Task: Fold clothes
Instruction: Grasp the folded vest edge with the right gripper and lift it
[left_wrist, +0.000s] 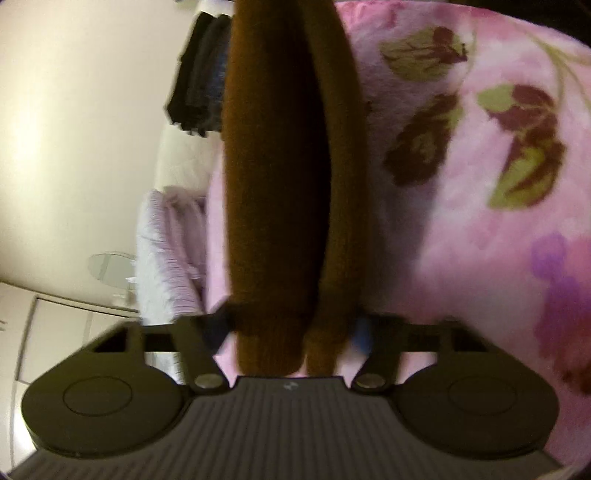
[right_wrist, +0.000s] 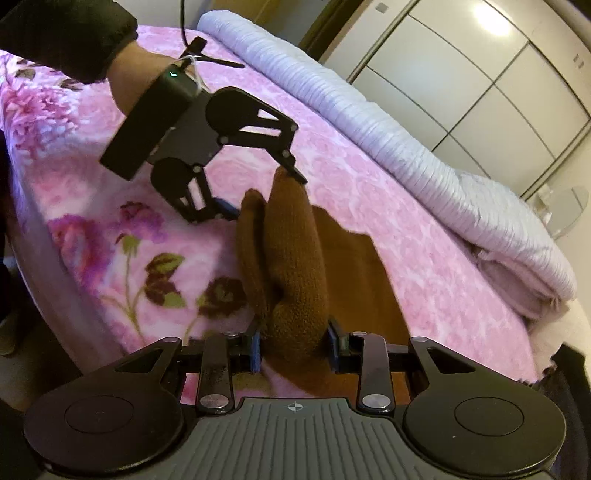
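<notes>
Right black two-finger gripper clamping one end of a fuzzy brown knitted garment, left black gripper pinching the far end — both suspending it over a pink floral fleece blanket.

Fuzzy brown knit garment, plush blanket

The garment hangs between both grippers above the blanket, the rolled quilt behind.

A home bedroom: a bed under a pink floral blanket, wardrobe doors at two o'clock.
</notes>
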